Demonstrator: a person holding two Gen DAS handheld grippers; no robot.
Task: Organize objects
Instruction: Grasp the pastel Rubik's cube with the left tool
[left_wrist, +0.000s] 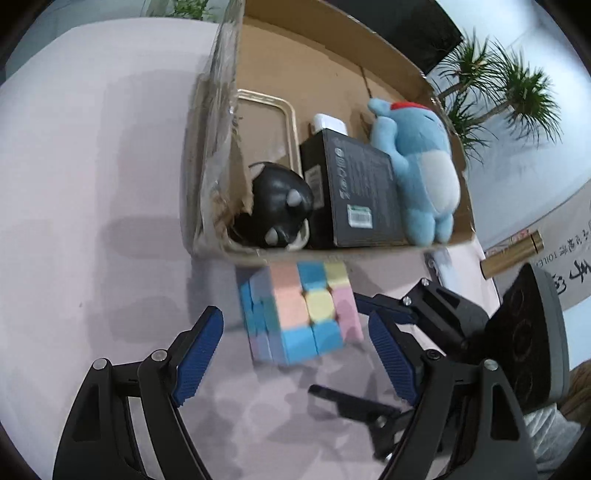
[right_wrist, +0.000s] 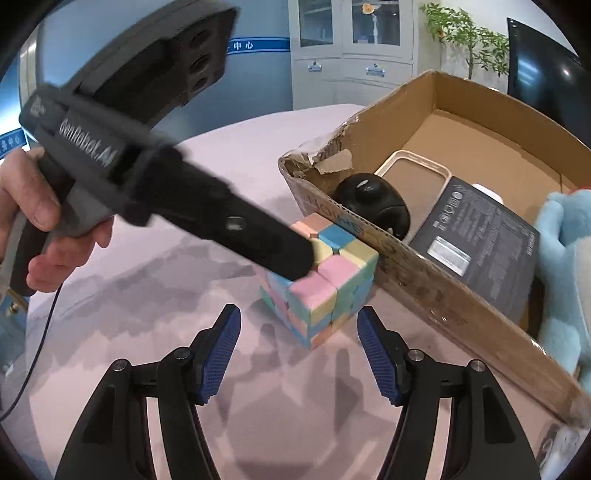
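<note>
Item 1, left gripper (left_wrist: 295, 354): I am seeing its jaws standing apart with the puzzle cube (left_wrist: 299, 312) between the blue pads, neither pad pressing on it. In the right wrist view one black finger is crossing over the cube's top face; whether it touches there I cannot tell.

Item 2, puzzle cube: pastel squares, sitting on the pale tabletop (left_wrist: 92, 184) tight against the outer wall of the cardboard box (left_wrist: 332, 251), not yet inside.

Item 3, right gripper (right_wrist: 299, 343): jaws apart, empty, pointing at the cube's near corner from just short of it.

Item 4, cardboard box contents, left to right: a black mouse (left_wrist: 275, 206), a dark carton (left_wrist: 354, 192), a blue plush toy (left_wrist: 424, 166); free floor is showing behind them.

Handling note, my judgement: I am favouring one gripper only, squaring the pads onto two opposite flat faces, closing firmly, then lifting clear of the box wall before carrying it in. Two grippers crowding one cube are risking a knock.
</note>
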